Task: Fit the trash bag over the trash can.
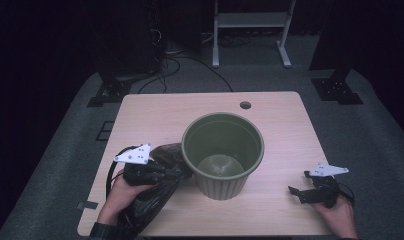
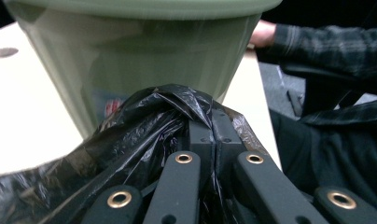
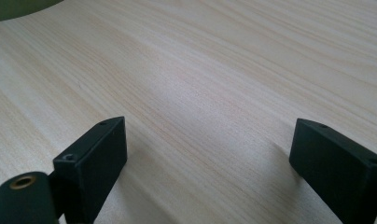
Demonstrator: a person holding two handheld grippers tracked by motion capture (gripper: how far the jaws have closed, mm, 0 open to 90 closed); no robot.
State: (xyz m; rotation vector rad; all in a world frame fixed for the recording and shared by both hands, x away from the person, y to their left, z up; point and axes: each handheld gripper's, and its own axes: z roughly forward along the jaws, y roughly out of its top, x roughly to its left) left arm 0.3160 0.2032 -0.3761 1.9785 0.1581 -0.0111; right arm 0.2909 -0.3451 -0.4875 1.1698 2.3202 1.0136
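A green ribbed plastic pot (image 1: 223, 152) stands upright in the middle of the wooden table (image 1: 280, 120), and its wall (image 2: 144, 60) rises close ahead in the left gripper view. My left gripper (image 1: 177, 170) sits just left of the pot, shut on a crumpled black plastic bag (image 1: 150, 197). The jaws pinch a bunched fold of that bag (image 2: 177, 105) between them, and the rest hangs toward the table's front edge. My right gripper (image 1: 299, 191) rests low near the front right of the table, open, its black fingers (image 3: 95, 156) wide apart over bare wood.
A round cable hole (image 1: 245, 105) lies in the table behind the pot. A white metal frame (image 1: 252, 22) and black stand feet (image 1: 107, 92) stand on the grey floor beyond the table. A person's plaid sleeve (image 2: 326, 42) reaches past the pot's right side.
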